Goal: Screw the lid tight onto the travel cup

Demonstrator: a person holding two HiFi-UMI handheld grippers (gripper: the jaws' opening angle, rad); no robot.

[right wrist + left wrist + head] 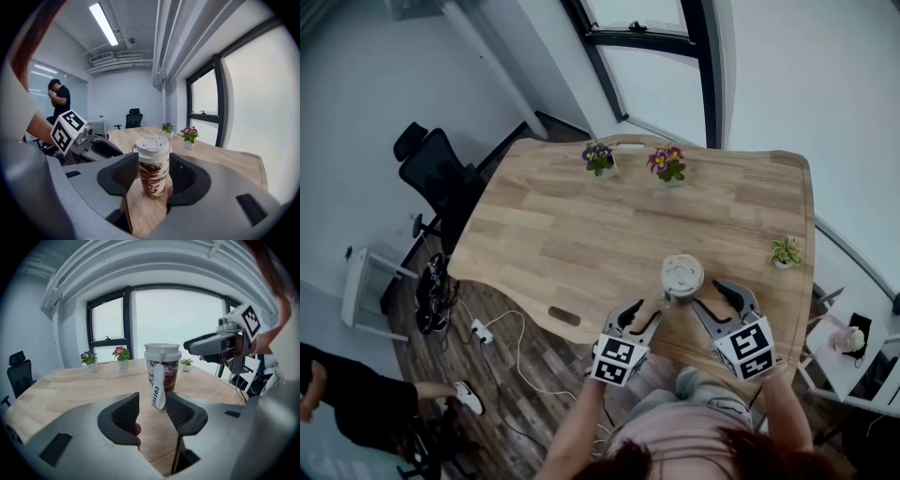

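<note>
So the left tongs (639,314) and right tongs (712,295) sat open by the white-lidded patterned travel cup (682,278). Only the left gripper view caught its dangling white COFFEE tag (158,391).

text: "coffee" | on: white tag (158,392) hanging from travel cup (162,366) | else: none legible
</note>
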